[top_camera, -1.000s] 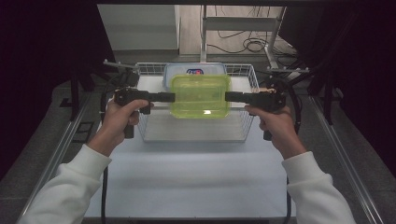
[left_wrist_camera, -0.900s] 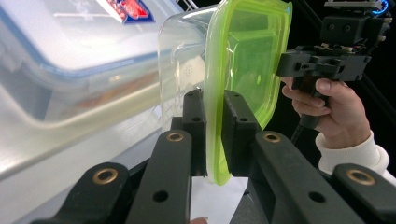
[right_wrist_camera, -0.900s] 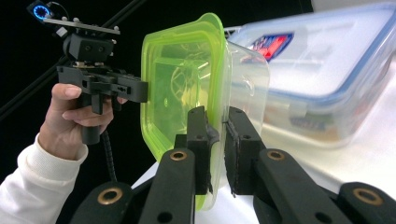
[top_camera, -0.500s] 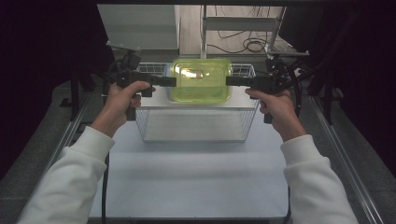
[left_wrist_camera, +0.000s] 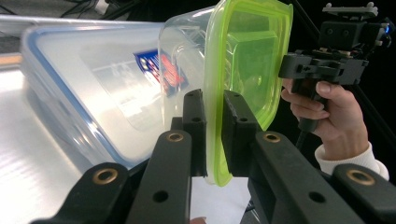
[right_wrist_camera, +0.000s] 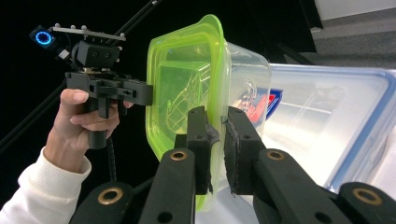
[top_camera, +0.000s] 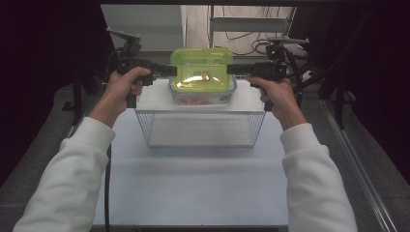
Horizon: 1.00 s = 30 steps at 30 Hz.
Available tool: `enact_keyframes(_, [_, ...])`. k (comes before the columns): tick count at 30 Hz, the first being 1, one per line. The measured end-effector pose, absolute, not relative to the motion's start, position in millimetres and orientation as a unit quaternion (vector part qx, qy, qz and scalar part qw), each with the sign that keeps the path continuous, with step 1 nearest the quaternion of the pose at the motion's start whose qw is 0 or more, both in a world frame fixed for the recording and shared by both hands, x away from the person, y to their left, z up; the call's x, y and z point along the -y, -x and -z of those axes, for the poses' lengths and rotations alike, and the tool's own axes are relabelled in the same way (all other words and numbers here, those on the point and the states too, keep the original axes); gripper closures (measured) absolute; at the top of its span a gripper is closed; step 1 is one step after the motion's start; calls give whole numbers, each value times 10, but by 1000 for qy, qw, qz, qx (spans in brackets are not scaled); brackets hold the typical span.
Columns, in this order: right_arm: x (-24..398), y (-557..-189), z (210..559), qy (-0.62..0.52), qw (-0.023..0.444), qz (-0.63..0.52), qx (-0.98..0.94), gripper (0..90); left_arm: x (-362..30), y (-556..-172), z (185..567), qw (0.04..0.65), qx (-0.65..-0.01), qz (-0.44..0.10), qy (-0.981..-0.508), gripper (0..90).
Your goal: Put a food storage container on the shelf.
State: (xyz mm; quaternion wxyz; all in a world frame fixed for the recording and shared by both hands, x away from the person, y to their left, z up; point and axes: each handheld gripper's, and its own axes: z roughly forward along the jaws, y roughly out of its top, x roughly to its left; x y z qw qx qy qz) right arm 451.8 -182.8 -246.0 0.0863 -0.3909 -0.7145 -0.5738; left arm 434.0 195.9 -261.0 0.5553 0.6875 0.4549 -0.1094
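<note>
While both tools grip, green-lidded box (top_camera: 201, 72) between left tool (top_camera: 169, 71), right tool (top_camera: 231, 70) (rim edges).

White table (top_camera: 193, 188), wire basket (top_camera: 200, 129) standing on it

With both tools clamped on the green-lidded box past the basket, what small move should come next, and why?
Probably lower it straight down. Both the left tool and right tool pinch the lid rim of the box, which hangs over the blue-rimmed box behind the basket, apparently not yet resting on it.
</note>
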Motion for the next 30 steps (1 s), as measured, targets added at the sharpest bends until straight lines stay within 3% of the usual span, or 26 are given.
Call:
enact_keyframes(11, [1796,-4839,2613,419,109,581,689,803,-2030,-4594,2749,567,-473,147,-657,809])
enact_keyframes(17, [1793,-4958,2703,444,127,584,667,761,-2059,-4737,2861,588,-491,185,-616,798])
enact_keyframes(30, [1783,-5064,2796,468,141,578,653,649,-2021,-4821,2952,594,-502,195,-597,713])
